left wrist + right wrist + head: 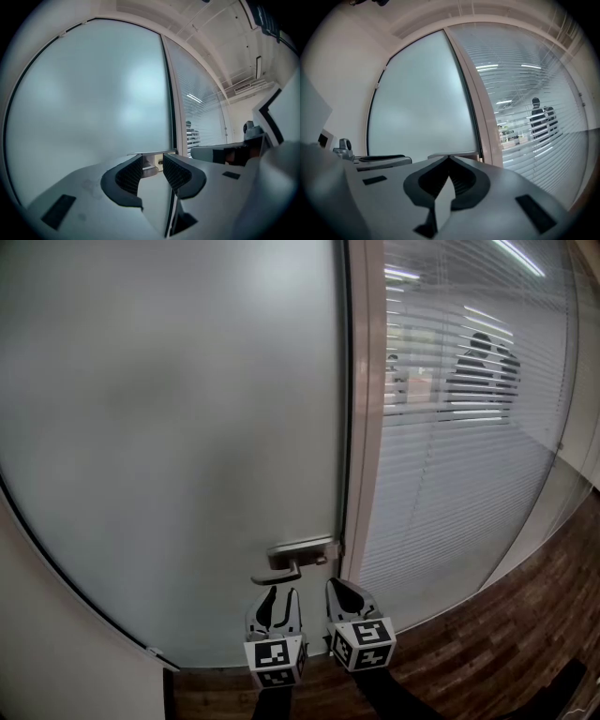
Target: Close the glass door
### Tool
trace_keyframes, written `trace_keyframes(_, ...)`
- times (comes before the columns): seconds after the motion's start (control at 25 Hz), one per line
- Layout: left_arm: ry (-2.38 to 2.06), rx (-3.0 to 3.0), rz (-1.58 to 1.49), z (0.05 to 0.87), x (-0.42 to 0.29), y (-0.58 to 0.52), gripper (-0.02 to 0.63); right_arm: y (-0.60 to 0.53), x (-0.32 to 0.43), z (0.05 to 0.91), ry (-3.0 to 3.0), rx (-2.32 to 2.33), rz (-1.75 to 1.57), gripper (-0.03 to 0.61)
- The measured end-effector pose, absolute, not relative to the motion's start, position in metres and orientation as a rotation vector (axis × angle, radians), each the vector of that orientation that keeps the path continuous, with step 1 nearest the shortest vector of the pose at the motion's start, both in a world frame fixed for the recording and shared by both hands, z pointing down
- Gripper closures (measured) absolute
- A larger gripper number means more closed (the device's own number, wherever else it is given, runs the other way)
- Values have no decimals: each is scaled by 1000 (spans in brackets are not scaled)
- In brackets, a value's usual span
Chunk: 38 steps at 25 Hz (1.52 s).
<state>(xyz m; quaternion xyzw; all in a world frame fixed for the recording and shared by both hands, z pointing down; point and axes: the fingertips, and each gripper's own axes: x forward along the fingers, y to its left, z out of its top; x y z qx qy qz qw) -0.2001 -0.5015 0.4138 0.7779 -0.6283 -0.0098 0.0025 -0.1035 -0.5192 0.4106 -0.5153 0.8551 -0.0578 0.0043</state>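
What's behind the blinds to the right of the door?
Through the blinds, two standing people and ceiling lights show. The blinds cover finer detail; the frosted door hides whatever is behind it.

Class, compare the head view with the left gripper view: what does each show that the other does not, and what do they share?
Head view only: the wooden floor and the marker cube on the left hand-held gripper.
Left gripper view only: the ceiling, and that gripper's jaws from close up, standing apart with nothing pressed between them.
Both: the frosted glass door, its door handle and the slatted blinds beside the door.
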Motion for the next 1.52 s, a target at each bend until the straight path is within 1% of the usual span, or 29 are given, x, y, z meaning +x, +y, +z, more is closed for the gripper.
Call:
trace_keyframes(0.16, -1940, 2473, -52, 407, -193, -498, 479, -518, -102, 411, 2676, -1605, -188, 581)
trace_keyframes(0.2, -1952, 2479, -45, 407, -194, -498, 498, -518, -103, 411, 2677, -1603, -189, 580)
trace_keyframes(0.28, -1980, 2474, -39, 407, -196, -496, 597, -517, -103, 412, 2680, -1602, -191, 580)
trace_keyframes(0.32, -1985, 2469, -35, 407, -197, -496, 612, -518, -103, 412, 2682, -1600, -194, 580)
trace_keyframes(1.52, -1979, 2443, -13, 414, -198, -499, 613, -517, -111, 417, 2713, -1589, -203, 580)
